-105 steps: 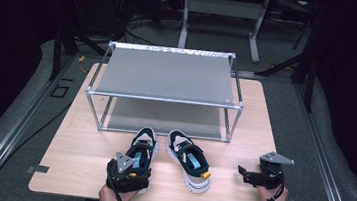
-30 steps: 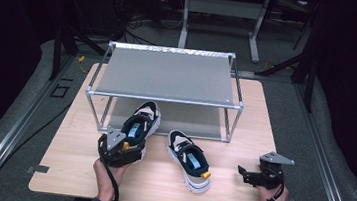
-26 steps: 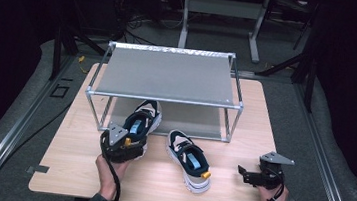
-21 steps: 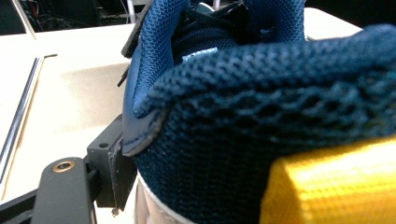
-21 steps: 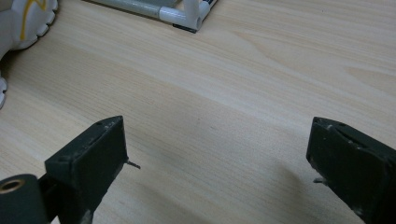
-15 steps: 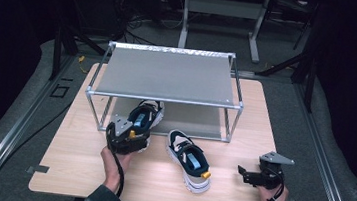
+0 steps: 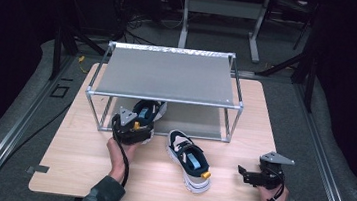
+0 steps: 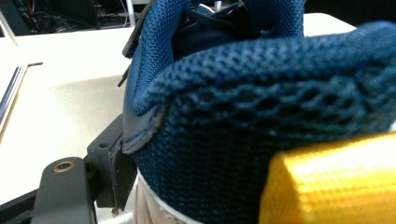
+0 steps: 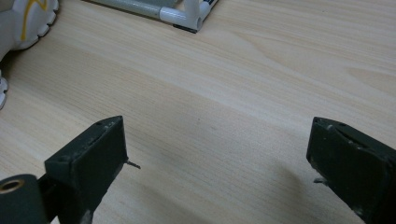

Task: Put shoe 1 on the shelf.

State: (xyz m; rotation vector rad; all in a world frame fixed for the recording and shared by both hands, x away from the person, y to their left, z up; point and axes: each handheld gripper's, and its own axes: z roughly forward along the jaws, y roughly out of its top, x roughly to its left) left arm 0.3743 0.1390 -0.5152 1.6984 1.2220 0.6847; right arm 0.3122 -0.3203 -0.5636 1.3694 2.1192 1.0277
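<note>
Left gripper [image 7: 132,128] clamps the heel of a navy mesh sneaker [image 7: 146,112], long axis toward 1 o'clock, toe under the grey metal-framed rack [image 7: 167,76]. Right gripper [image 7: 254,175] gapes wide, resting at 4 o'clock on the table.

A navy mesh sneaker [image 7: 146,113] with a white sole and a yellow heel tab is gripped at its heel, toe pointing under the rack's top shelf, over the lower shelf's front edge. Its mate [image 7: 189,160] lies upright on the tabletop just right of it, toe toward the rack, heel and yellow tab toward the person, untouched.
</note>
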